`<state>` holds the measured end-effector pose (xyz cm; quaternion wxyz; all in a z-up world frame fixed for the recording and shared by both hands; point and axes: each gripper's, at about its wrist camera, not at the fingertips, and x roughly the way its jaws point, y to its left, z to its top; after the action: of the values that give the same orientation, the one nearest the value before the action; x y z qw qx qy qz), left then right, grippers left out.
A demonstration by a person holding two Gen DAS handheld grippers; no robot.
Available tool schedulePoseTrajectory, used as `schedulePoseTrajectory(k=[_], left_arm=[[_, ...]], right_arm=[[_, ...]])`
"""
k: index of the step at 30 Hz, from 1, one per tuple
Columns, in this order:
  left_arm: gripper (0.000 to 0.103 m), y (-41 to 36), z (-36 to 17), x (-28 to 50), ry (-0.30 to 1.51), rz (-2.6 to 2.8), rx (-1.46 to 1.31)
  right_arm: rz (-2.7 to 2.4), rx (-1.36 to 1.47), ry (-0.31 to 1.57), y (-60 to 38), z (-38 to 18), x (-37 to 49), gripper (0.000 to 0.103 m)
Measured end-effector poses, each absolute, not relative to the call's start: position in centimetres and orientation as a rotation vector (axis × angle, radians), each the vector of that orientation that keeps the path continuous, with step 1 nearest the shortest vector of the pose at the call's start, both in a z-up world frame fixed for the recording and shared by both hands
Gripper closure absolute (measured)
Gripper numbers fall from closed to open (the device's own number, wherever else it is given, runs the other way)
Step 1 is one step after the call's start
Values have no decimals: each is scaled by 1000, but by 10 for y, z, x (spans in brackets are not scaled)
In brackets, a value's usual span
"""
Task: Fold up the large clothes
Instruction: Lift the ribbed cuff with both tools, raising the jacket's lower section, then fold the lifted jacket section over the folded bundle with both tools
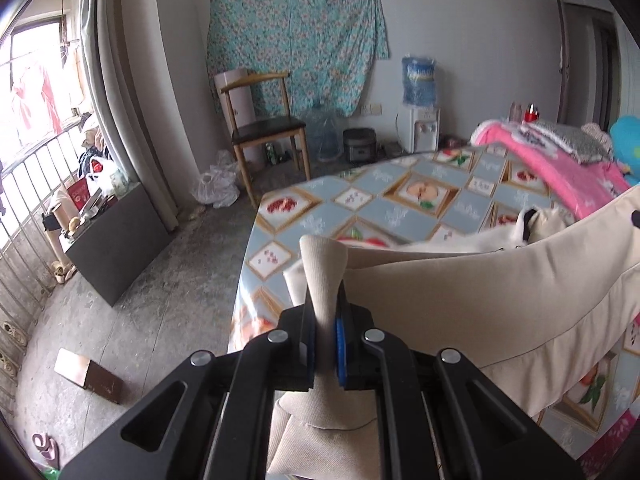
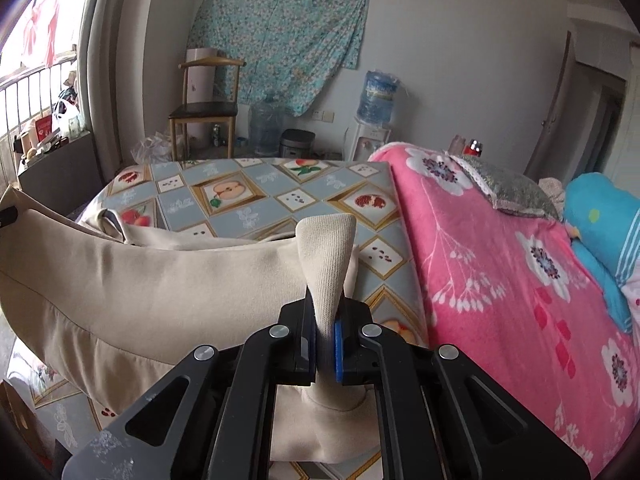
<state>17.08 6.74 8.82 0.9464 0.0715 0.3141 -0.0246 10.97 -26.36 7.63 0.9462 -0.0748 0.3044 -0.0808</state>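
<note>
A large beige garment [image 1: 480,288] hangs stretched between both grippers above a table with a fruit-patterned cloth [image 1: 360,200]. My left gripper [image 1: 326,320] is shut on a ribbed beige edge of the garment, which sticks up between the pads. In the right wrist view the same beige garment [image 2: 140,288] sags to the left, and my right gripper [image 2: 325,320] is shut on another ribbed corner of it. The far part of the garment, with a white piece, rests on the patterned cloth [image 2: 248,200].
A pink flowered blanket [image 2: 500,280] with a grey cushion and blue pillow lies to the right. A wooden chair [image 1: 264,128], water bottles and a dispenser [image 1: 418,120] stand by the far wall. A dark low cabinet [image 1: 116,248] and a small box [image 1: 88,376] sit on the floor at left.
</note>
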Motion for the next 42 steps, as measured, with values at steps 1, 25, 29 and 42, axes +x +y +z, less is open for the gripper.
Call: schedulePoseTrajectory(k=[1, 25, 29, 42], left_arm=[[96, 67, 93, 177, 629, -55, 149], [86, 78, -18, 389, 993, -115, 75], [86, 103, 9, 360, 923, -138, -26], [77, 106, -36, 213, 996, -477, -232]], right_arm=[[-156, -147, 613, -266, 80, 119, 97], [-12, 39, 1029, -339, -34, 341, 62], [-37, 42, 936, -352, 11, 306, 55], [101, -10, 1045, -316, -34, 148, 50]])
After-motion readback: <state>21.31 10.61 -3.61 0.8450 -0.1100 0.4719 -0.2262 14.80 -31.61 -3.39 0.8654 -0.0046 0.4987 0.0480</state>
